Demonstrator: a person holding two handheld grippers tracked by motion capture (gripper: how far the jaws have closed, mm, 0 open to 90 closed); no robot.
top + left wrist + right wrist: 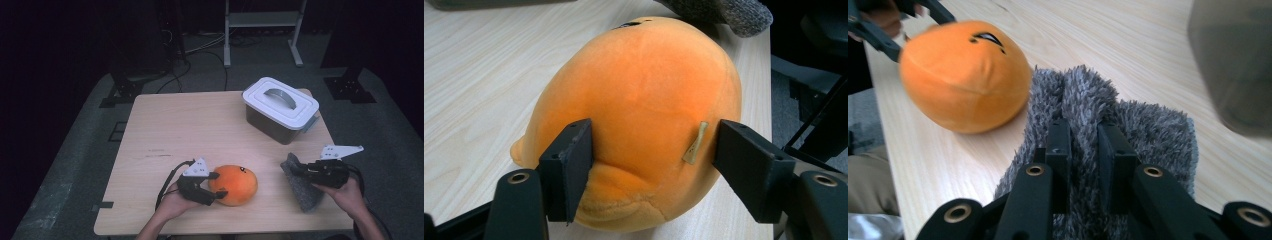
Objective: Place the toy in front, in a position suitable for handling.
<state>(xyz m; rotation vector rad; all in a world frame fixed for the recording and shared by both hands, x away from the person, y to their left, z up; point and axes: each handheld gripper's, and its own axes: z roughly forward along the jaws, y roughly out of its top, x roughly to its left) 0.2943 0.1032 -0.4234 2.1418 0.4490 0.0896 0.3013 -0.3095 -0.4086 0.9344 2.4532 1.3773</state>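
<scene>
Two soft things in play, with your two grippers on them; take the white-lidded box (280, 108) at the far right of the table (165, 125) as the landmark. Orange plush (234, 185) lies well to the near side of that box, close to the near table edge; grey fuzzy cloth (300, 187) lies just right of the plush, more directly in front of the box, the two apart by a narrow strip of bare wood.

Your left gripper (212, 186) straddles the plush's left end; in the left gripper view each jaw stands beside the plush (644, 120), the left one at the fabric, the right one just off it near a small tan tag (695, 143); no dent in the pile; judged loosened, not gripping; the plush sits on its own weight, face mark turned toward the box.

Your right gripper (301, 169) is clenched on the cloth; the right gripper view shows a ridge of grey pile (1083, 105) pinched up between the jaws, which stand nearly together; a fold gives the pads something to bite, since flat cloth would slip under them; the rest of it drapes on the wood below.

Box lid is on, handle down; judged: if these are bound for the box, the lid has to come off first, and both of your hands are occupied.
</scene>
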